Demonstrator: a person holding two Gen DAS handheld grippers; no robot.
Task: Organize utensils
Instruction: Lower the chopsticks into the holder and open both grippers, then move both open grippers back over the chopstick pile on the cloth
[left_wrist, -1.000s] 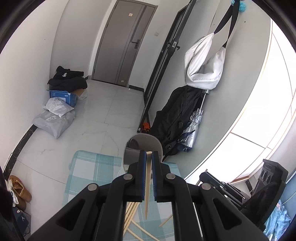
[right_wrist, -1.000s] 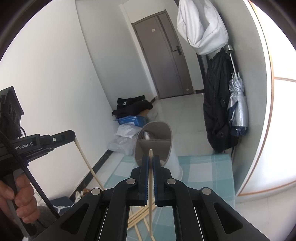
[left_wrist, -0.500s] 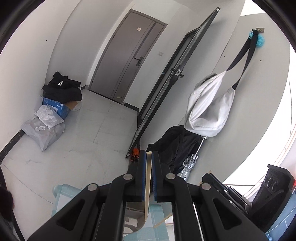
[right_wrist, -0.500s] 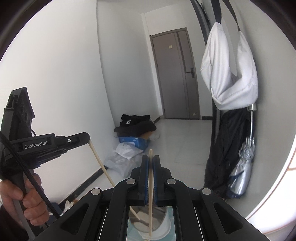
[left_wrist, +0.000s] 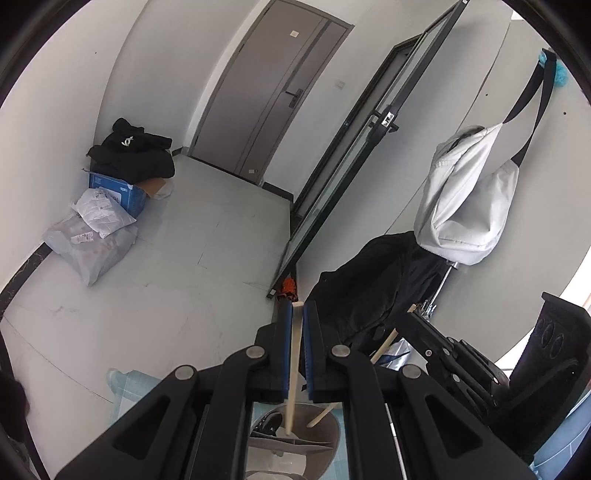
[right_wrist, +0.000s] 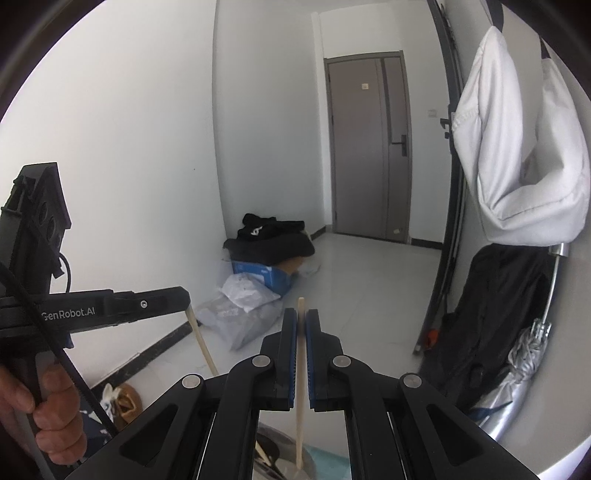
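In the left wrist view my left gripper (left_wrist: 297, 314) is shut on a pale wooden chopstick (left_wrist: 293, 362). It hangs steeply, its lower end inside the grey round utensil holder (left_wrist: 327, 435) below the fingers. A dark utensil (left_wrist: 266, 424) lies in the holder. To the right, my right gripper (left_wrist: 415, 314) holds a second chopstick (left_wrist: 384, 347), slanting into the same holder. In the right wrist view my right gripper (right_wrist: 301, 317) is shut on that chopstick (right_wrist: 300, 373), upright over the holder (right_wrist: 284, 469). My left gripper (right_wrist: 184, 295) shows at left with its chopstick (right_wrist: 201, 339), gripped by a hand (right_wrist: 48, 413).
A teal checked cloth (left_wrist: 122, 384) covers the table under the holder. On the floor beyond lie plastic bags (left_wrist: 92, 243) and a blue box (left_wrist: 118, 192) topped with black clothes. At the right wall hang a white bag (left_wrist: 469, 199), a black coat (left_wrist: 369, 288) and an umbrella (right_wrist: 524, 365).
Both grippers moved forward over the holder, which slid from ahead of the fingers to beneath them. The chopsticks' lower ends now reach into it. Both stayed shut.
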